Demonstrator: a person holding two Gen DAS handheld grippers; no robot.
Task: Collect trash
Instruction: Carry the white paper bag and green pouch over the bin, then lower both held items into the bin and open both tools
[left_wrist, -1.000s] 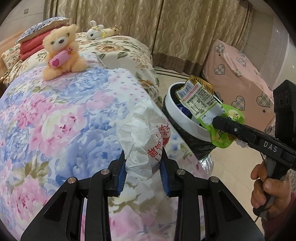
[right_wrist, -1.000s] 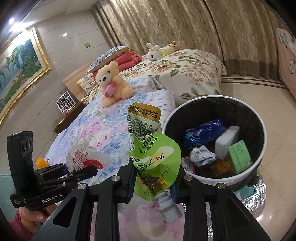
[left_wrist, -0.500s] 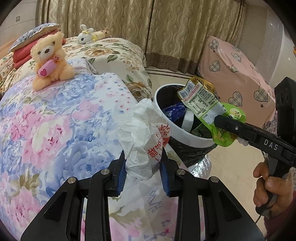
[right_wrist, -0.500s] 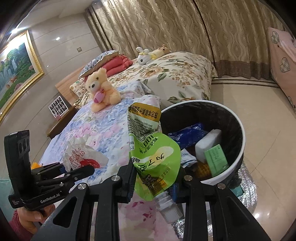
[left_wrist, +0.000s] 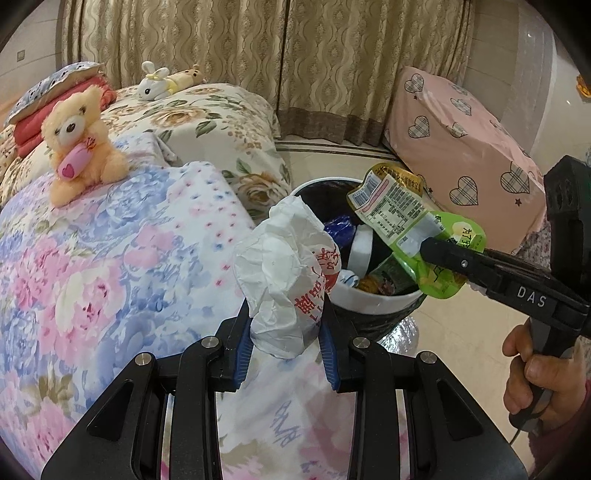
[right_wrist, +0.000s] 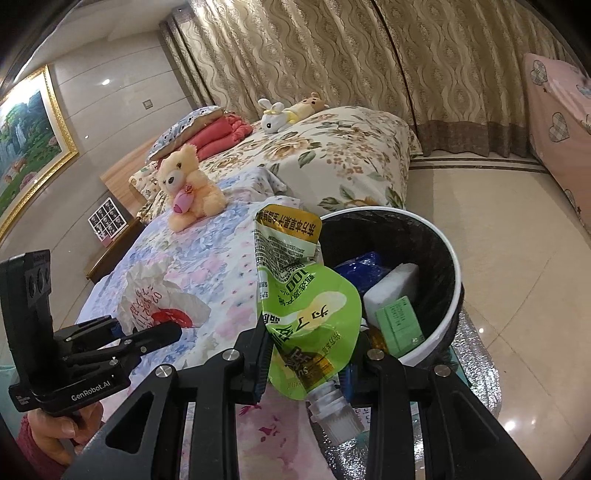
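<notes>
My left gripper is shut on a crumpled white paper bag with red print, held above the edge of the floral bed beside the trash bin. My right gripper is shut on a green drink pouch with a white spout, held just left of the bin's white rim. The left wrist view shows the pouch over the bin's right side, pinched by the right gripper. The bin, lined black, holds several wrappers and boxes. The right wrist view shows the left gripper with the paper bag.
A floral bedspread fills the left, with a cream teddy bear and a white rabbit toy on it. A pink heart-print cover stands right of the bin. Tiled floor and curtains lie beyond. A hand grips the right handle.
Both grippers have carried their trash closer to the bin, which now sits nearer and more central in both views. Both grips are unchanged.
</notes>
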